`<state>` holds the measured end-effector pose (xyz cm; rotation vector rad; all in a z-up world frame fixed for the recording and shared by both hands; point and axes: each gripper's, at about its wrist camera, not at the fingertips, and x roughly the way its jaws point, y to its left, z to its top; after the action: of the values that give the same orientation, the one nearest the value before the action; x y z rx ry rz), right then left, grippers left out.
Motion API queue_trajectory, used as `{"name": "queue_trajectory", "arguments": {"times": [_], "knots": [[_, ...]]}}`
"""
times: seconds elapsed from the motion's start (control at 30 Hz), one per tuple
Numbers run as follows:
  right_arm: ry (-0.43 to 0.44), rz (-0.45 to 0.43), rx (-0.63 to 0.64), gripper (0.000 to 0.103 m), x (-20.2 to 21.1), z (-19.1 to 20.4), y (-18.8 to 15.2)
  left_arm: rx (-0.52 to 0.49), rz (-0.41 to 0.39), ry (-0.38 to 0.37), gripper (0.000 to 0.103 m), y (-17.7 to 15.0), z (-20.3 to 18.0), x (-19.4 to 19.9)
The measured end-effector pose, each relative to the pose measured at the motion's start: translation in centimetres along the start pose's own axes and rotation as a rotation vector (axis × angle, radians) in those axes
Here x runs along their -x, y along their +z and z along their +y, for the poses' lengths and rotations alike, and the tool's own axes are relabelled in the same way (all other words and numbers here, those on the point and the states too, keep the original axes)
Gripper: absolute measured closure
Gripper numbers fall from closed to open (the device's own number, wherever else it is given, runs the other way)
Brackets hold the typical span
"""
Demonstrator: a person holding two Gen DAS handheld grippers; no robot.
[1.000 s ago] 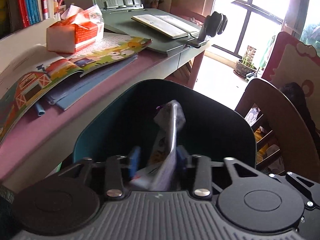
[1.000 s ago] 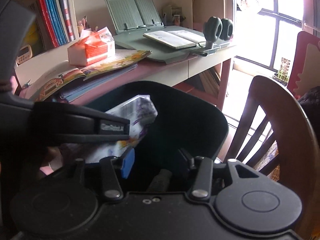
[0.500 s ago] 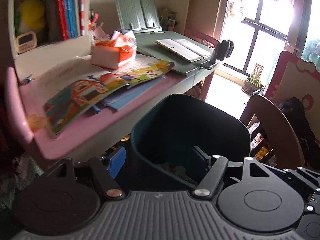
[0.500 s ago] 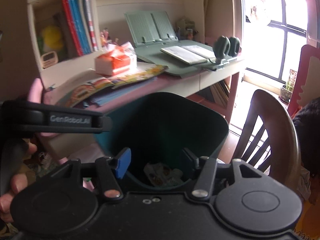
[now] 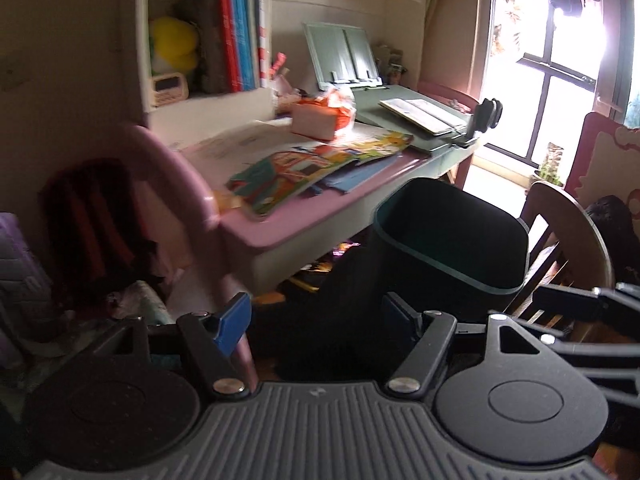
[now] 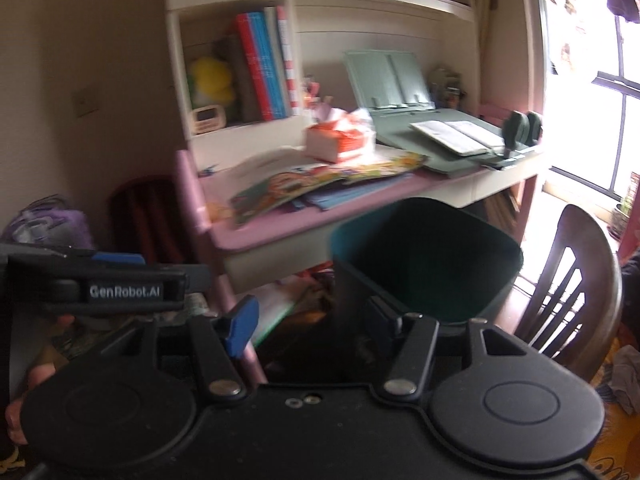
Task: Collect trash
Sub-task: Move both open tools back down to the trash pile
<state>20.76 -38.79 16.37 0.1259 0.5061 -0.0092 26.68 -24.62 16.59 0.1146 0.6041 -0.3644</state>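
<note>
A dark teal trash bin (image 5: pixel 448 240) stands on the floor in front of the pink desk; it also shows in the right wrist view (image 6: pixel 424 256). Its inside is dark and I cannot see its contents. My left gripper (image 5: pixel 316 316) is open and empty, back from the bin and above its near left side. My right gripper (image 6: pixel 308 316) is open and empty, also back from the bin. The left gripper's body (image 6: pixel 100 280) shows at the left of the right wrist view.
The pink desk (image 6: pixel 280 232) holds picture books (image 6: pixel 320 184), an orange tissue pack (image 6: pixel 340 136) and a green book stand (image 6: pixel 400 88) with an open book. A wooden chair (image 6: pixel 568 288) stands right of the bin. A shelf of books (image 5: pixel 236 28) rises behind the desk.
A second ago my left gripper held a crumpled wrapper over the bin. It opened, the wrapper dropped in, and both grippers pulled up and back from the bin.
</note>
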Motion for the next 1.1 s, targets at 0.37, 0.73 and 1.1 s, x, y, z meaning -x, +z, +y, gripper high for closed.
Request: {"name": "queue_trajectory", "arguments": {"times": [0.37, 0.73, 1.1], "knots": [[0.162, 0.012, 0.114, 0.043, 1.1, 9.2, -3.3, 0.035, -0.040, 0.113, 0.020, -6.8, 7.5, 7.4], [0.363, 0.127, 0.192, 0.043, -3.5, 18.0, -9.9, 0.157, 0.017, 0.227, 0.004, -16.2, 17.7, 8.6], [0.412, 0.269, 0.276, 0.043, -11.8, 25.1, -18.7, 0.374, 0.095, 0.253, 0.000, -27.4, 28.3, 4.8]]}}
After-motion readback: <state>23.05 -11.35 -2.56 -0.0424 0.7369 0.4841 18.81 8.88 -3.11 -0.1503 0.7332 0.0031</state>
